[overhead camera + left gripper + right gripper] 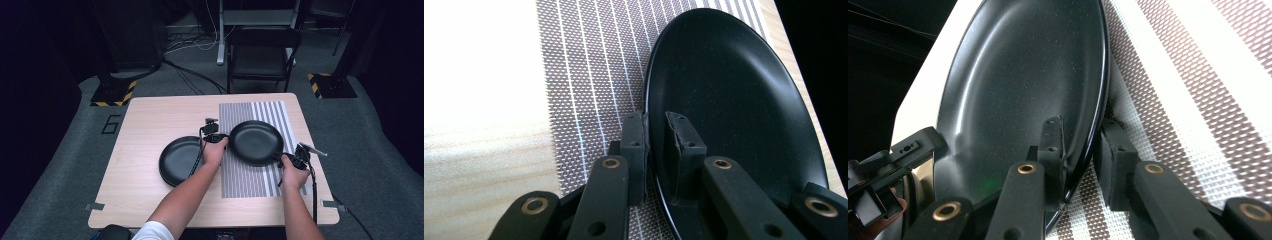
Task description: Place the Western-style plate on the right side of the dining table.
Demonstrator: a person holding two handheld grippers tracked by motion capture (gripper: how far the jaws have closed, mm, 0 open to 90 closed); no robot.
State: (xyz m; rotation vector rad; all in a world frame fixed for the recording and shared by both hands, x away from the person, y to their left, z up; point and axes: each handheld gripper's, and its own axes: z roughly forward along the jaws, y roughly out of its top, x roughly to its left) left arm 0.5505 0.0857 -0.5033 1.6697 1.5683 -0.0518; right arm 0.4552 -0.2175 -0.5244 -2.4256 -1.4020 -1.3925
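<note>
Beyond the far edge of my light wooden table (150,120), at the top centre of the high view, stands a black folding chair (262,55), with loose cables on the grey floor beside it. Two yellow-and-black striped base plates (114,93) sit on the floor near the table's upper corners. A grey-and-white striped woven placemat (250,180) covers the right half of the tabletop.

Two round black shallow plates lie before me. The first black plate (177,160) rests on bare wood left of centre, partly crossed by my left forearm. The second black plate (256,141) sits on the placemat at the centre right of the high view, well apart from the chair and the cables.

My left gripper (655,131) reaches that second plate from its left side. In the left gripper view the jaws are nearly closed, one pad outside the rim over the mat and one inside on the plate's dark surface, with the rim between them.

My right gripper (1082,145) takes the same plate at its lower right edge. In the right gripper view the jaws straddle the rim, narrowly parted, one pad on the glossy inner face and one outside over the mat. The rim there looks lifted off the mat.
</note>
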